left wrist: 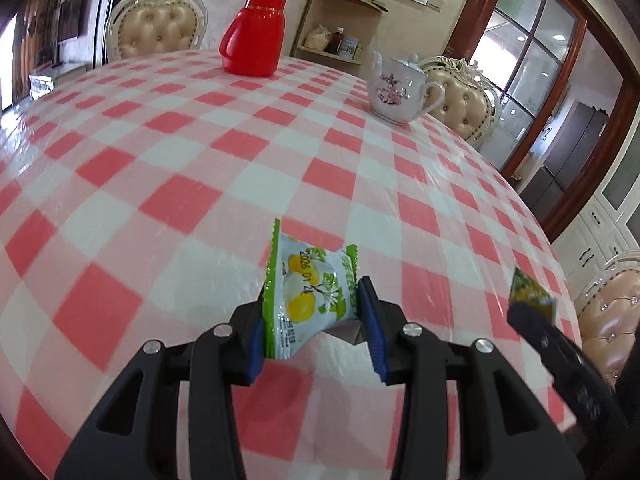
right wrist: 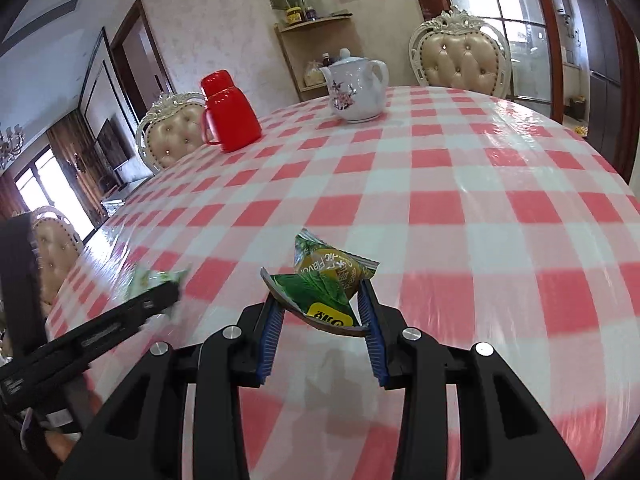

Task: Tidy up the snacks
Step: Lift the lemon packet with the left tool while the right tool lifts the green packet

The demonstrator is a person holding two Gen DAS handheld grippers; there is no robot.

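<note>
The left gripper [left wrist: 312, 312] is clamping the lemon snack packet [left wrist: 310, 288] upright between its fingers. The right gripper [right wrist: 320, 312] is gripping a green packet [right wrist: 328, 284], apparently two wrappers, crosswise between its fingers, both clear above the checked tablecloth [right wrist: 440, 200].

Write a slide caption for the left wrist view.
Left gripper clamps a lemon-print snack packet above the checked tablecloth.

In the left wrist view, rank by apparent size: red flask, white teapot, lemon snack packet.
1. Lemon snack packet, though it is nearest the camera, clamped in the left gripper.
2. Red flask and white teapot: too close to rank.
</note>
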